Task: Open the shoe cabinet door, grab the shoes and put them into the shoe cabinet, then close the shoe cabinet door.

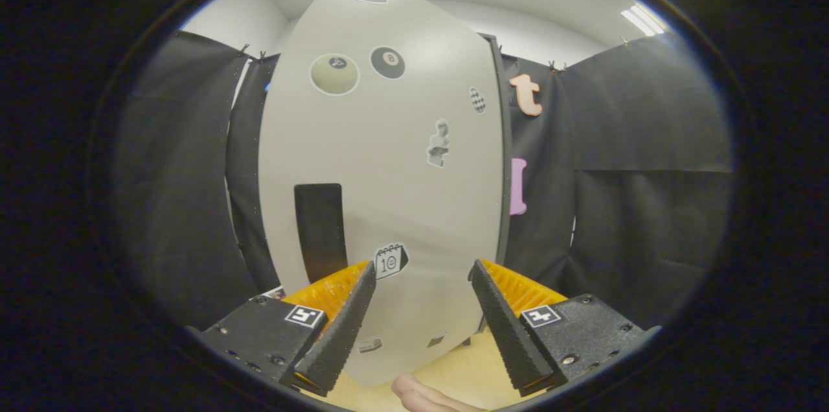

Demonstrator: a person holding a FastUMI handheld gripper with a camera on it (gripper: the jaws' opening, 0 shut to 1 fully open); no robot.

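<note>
Black cloth (188, 205) hangs at the left. Just right of it stands the pale shoe cabinet door (382, 159), straight ahead of the gripper (422, 269), with a dark rectangular handle (318, 230) low on its left half and stickers, among them an eight-ball sticker (387, 63). The gripper's fingers stand apart with nothing between them. A fingertip (421, 394) of a person shows below, over the pale wooden floor (466, 366).
</note>
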